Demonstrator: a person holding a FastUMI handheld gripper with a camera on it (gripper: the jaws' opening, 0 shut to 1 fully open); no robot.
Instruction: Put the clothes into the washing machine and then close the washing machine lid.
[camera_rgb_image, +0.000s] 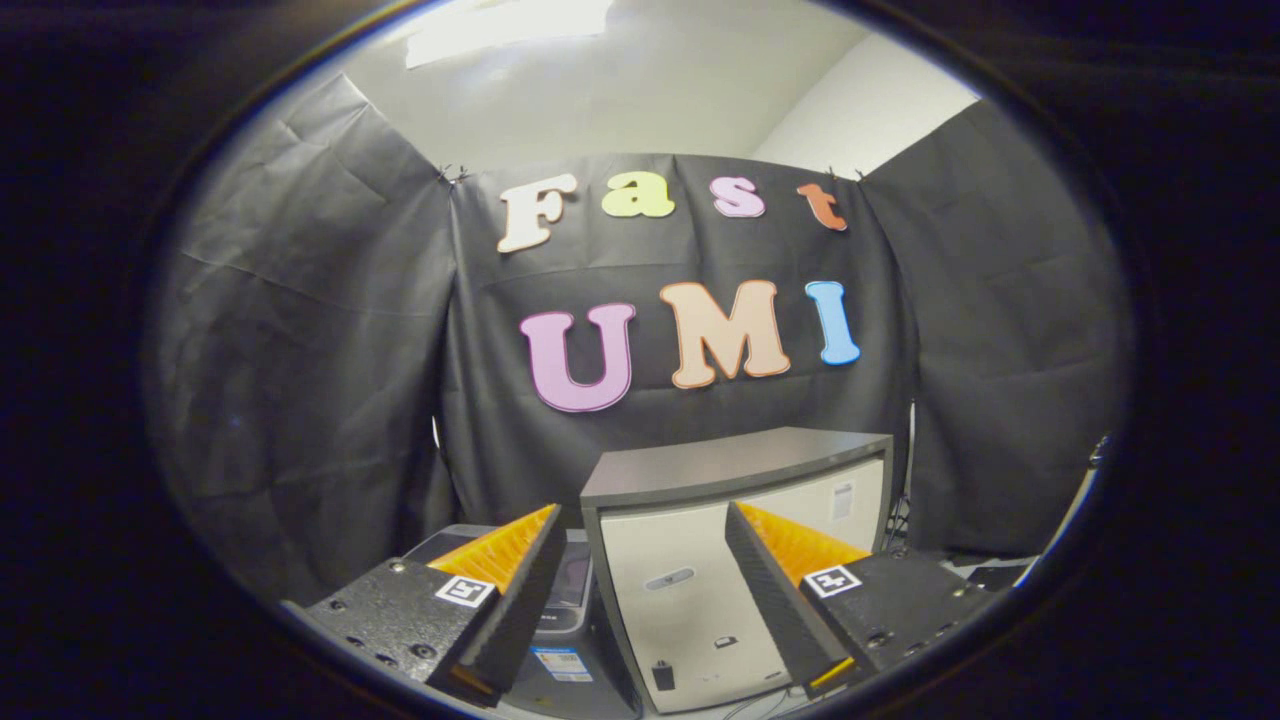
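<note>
Hand-held gripper (640, 590) is hovering with fingers spread wide, holding nothing. Washer (740, 560) is sitting just ahead, between and beyond the fingers; can't tell whether its lid is open. Clothes aren't locatable here. Advice: confirm lid state before committing.

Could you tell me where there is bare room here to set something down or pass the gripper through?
The flat top of the cabinet is bare. The open gripper holds nothing, leaving a passage between its fingers. Lower down it is crowded: the washing machine sits tight against the cabinet.
</note>
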